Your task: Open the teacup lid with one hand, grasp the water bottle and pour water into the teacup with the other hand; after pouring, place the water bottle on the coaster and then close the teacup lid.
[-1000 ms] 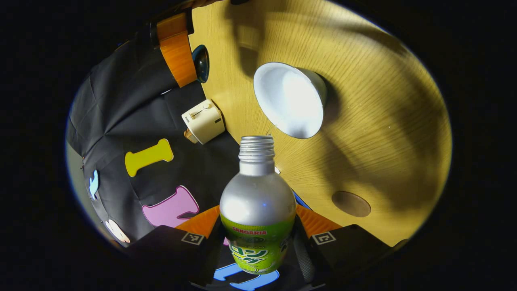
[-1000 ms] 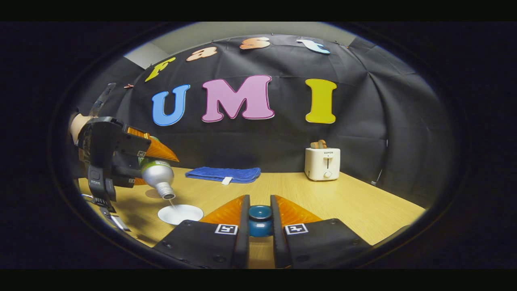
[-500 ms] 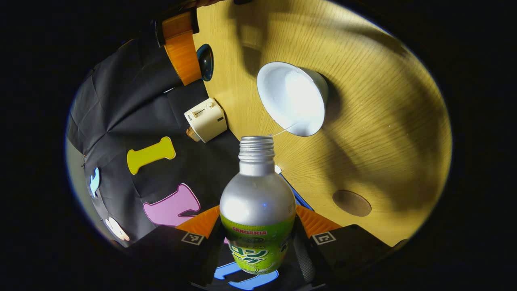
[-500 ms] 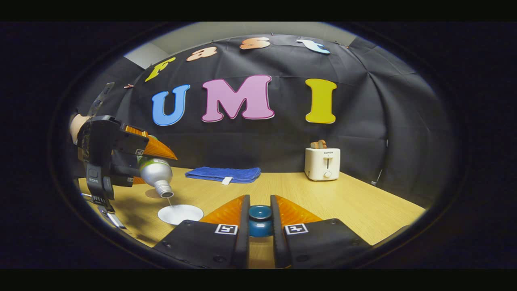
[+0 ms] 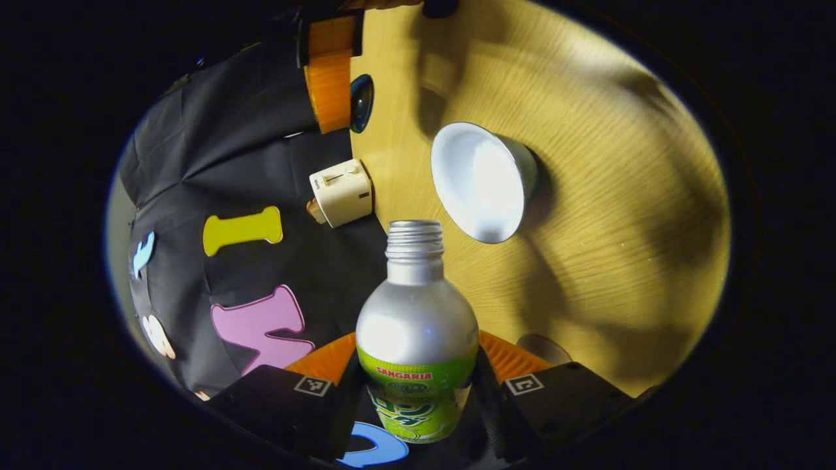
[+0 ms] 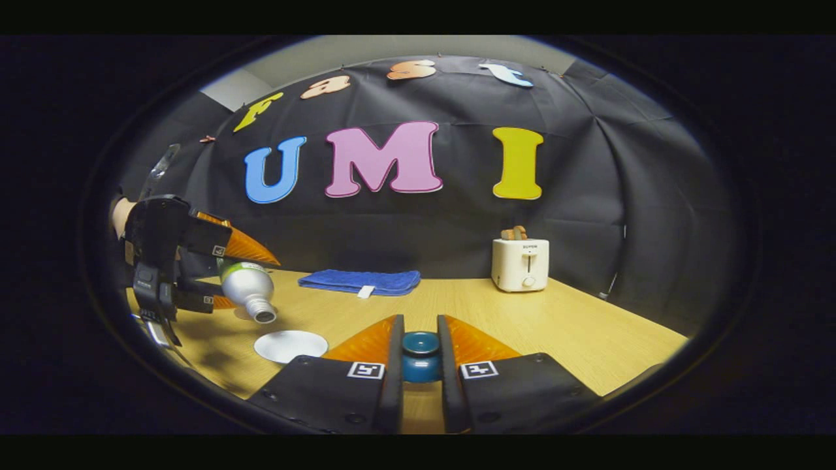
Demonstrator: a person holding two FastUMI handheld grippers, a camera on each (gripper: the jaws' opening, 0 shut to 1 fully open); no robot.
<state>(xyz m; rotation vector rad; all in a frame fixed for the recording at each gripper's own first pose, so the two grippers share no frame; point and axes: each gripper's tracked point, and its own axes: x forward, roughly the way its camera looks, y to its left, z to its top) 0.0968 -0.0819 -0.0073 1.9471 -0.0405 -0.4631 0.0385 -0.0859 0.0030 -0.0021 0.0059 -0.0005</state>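
The left gripper (image 5: pixel 418 385) grips the bottle (image 5: pixel 417 339) between both fingers, tilted with its open mouth aimed near the cup (image 5: pixel 483 183) but with no stream visible, so the pour looks finished. The right gripper (image 6: pixel 420 356) is pinched on the lid (image 6: pixel 420 356), held above the table (image 6: pixel 555 326) to the right of the cup. The coaster (image 5: pixel 545 348) lies on the table beyond the cup from the lid, partly hidden behind a left finger. Next, likely: right the bottle, stand it squarely on the coaster, release, then lower the lid onto the cup.
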